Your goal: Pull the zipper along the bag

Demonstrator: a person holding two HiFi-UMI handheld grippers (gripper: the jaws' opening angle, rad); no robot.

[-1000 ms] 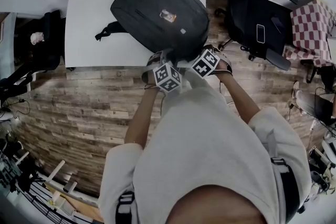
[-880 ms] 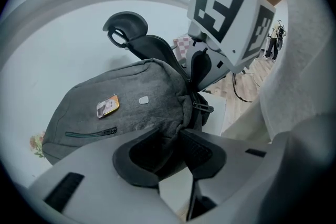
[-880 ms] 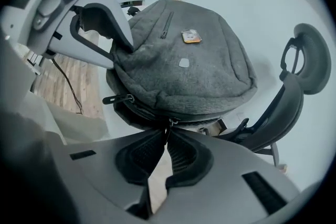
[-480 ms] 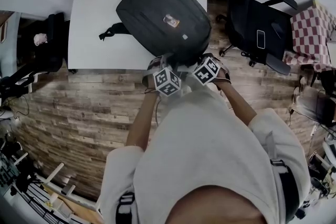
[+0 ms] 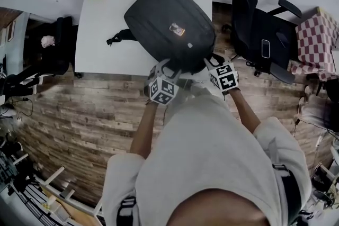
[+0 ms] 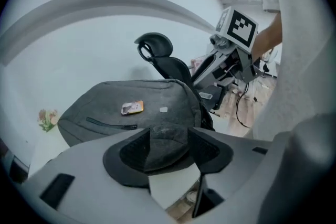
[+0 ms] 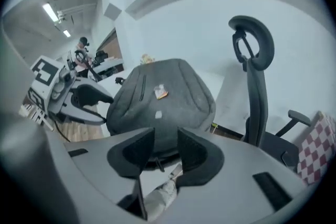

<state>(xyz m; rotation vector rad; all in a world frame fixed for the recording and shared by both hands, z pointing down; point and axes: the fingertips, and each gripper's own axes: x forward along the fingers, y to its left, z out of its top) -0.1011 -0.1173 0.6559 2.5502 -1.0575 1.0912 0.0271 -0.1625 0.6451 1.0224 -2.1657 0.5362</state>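
Head view: zipper indistinct on bag [image 5: 169, 21]

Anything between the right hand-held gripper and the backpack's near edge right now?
Nothing visible does. The right hand-held gripper, its jaws just opened, faces the backpack directly. The bag's near edge shows in the gap between the jaws, not pinched.

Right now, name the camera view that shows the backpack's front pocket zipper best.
The left gripper view: the front pocket zipper runs as a full dark line across the backpack, with the pull at its end. The right gripper view shows it thin and foreshortened. In the head view it cannot be made out.
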